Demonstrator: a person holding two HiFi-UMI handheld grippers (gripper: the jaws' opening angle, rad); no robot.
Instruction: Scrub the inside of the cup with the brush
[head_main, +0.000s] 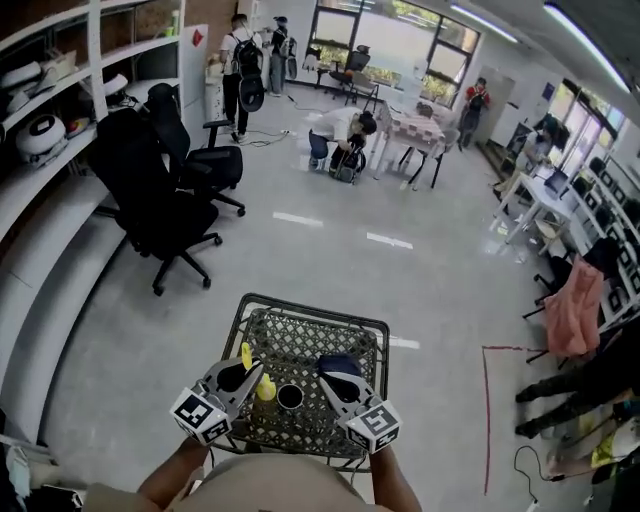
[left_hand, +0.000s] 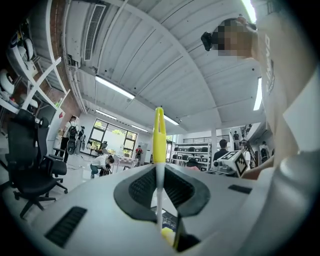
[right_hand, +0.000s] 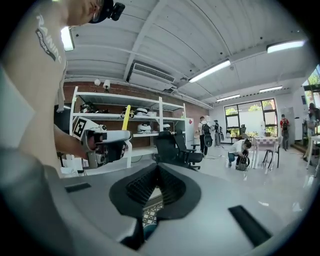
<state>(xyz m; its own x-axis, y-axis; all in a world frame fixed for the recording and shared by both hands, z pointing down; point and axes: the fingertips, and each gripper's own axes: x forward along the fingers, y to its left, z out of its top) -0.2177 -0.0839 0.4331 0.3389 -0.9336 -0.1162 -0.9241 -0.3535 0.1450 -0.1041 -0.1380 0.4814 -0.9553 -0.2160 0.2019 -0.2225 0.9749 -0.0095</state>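
A small dark cup (head_main: 290, 397) stands open side up on the wire-mesh table (head_main: 300, 303), between my two grippers. My left gripper (head_main: 245, 378) (left_hand: 159, 167) is shut on the yellow brush (head_main: 246, 357). The brush's yellow handle (left_hand: 159, 135) rises between the pads, and its yellow lower end (head_main: 266, 388) hangs just left of the cup. My right gripper (head_main: 335, 378) (right_hand: 157, 167) hovers to the right of the cup. Its jaws are shut and nothing shows between the pads. The right gripper view shows the left gripper (right_hand: 107, 145) with the brush (right_hand: 126, 114).
A dark blue thing (head_main: 340, 362) lies on the mesh just beyond the right gripper. Black office chairs (head_main: 160, 200) and white shelving (head_main: 60, 110) are at the left. Several people (head_main: 335, 135) are far back. Red tape (head_main: 487, 400) marks the floor on the right.
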